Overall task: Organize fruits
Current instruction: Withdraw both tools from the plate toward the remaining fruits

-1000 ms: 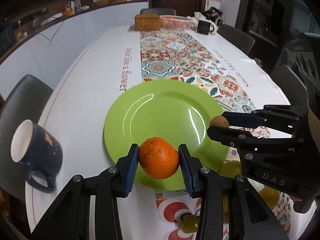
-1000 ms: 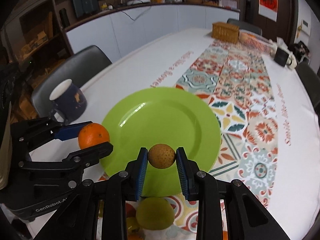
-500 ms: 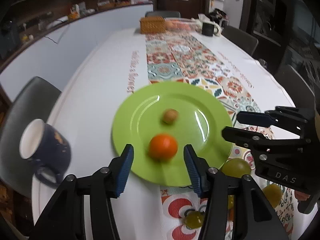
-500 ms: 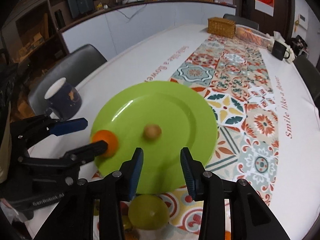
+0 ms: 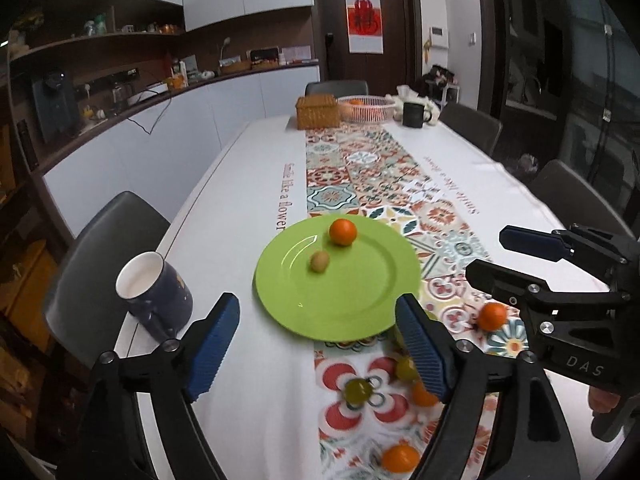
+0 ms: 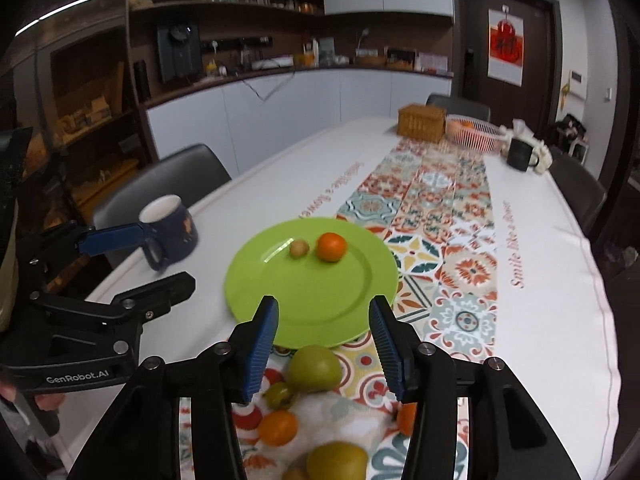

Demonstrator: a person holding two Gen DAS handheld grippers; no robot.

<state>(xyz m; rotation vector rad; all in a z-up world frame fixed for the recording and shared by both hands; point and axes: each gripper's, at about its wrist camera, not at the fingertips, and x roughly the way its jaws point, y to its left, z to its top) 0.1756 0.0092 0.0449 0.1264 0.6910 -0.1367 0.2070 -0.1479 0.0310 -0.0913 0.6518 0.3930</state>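
Observation:
A green plate [image 5: 352,296] [image 6: 320,300] lies on the table runner. On it rest an orange [image 5: 343,231] [image 6: 331,246] and a small brown fruit [image 5: 319,261] [image 6: 299,248], side by side at the plate's far part. My left gripper [image 5: 320,344] is open and empty, raised above the plate's near rim. My right gripper [image 6: 324,340] is open and empty, above the plate's near edge; it also shows in the left wrist view [image 5: 516,256]. Loose fruit lies near me: a green apple [image 6: 314,368], a small orange [image 6: 278,427], a yellow-green fruit [image 6: 336,462].
A dark blue mug [image 5: 154,292] [image 6: 170,228] stands left of the plate by the table edge. More small fruits lie on the runner [image 5: 492,316] [image 5: 358,390] [image 5: 400,458]. A wicker box [image 5: 318,111], a pink basket [image 5: 366,108] and a black mug [image 5: 413,115] stand at the far end. Grey chairs surround the table.
Both grippers opened and let go of the orange and the brown fruit, which now lie on the plate. Both grippers have drawn back and up from the plate.

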